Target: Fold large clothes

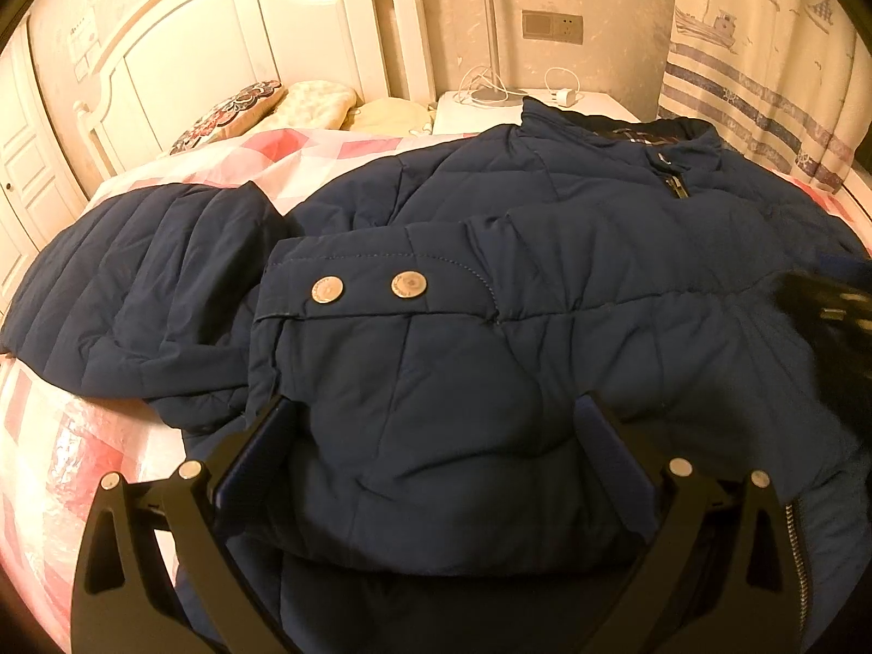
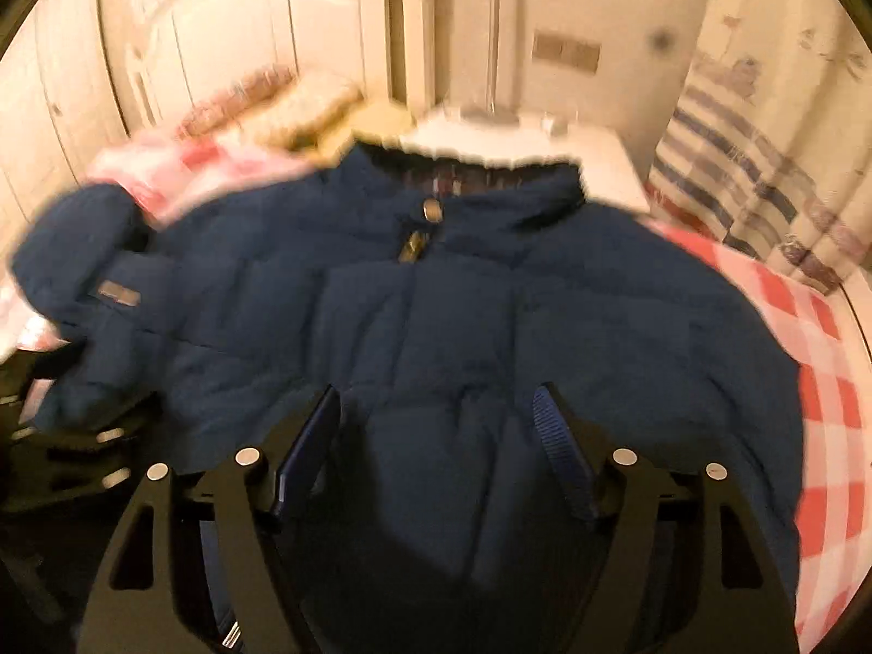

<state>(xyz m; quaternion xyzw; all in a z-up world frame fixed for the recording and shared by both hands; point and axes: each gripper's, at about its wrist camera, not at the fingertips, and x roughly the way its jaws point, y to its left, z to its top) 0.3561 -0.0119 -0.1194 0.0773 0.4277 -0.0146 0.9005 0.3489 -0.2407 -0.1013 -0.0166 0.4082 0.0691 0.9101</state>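
Observation:
A dark blue quilted jacket (image 1: 490,283) lies front up on the pink checked bedspread (image 1: 305,158). One sleeve is folded across its chest, its cuff with two metal snaps (image 1: 370,289) pointing left. A loose padded part (image 1: 141,272) lies to the left. My left gripper (image 1: 436,414) is open, its fingers wide apart over the jacket's lower part. My right gripper (image 2: 441,403) is open over the jacket's (image 2: 490,294) lower middle, below the zipper pull (image 2: 411,248). The right wrist view is blurred. The other gripper shows dark at the left edge (image 2: 71,436).
A white headboard (image 1: 261,38) and pillows (image 1: 256,103) stand at the bed's far end. A white bedside table (image 1: 490,109) with a lamp pole and charger cables stands behind the collar. A striped curtain (image 1: 763,82) hangs on the right. The bedspread shows right of the jacket (image 2: 823,381).

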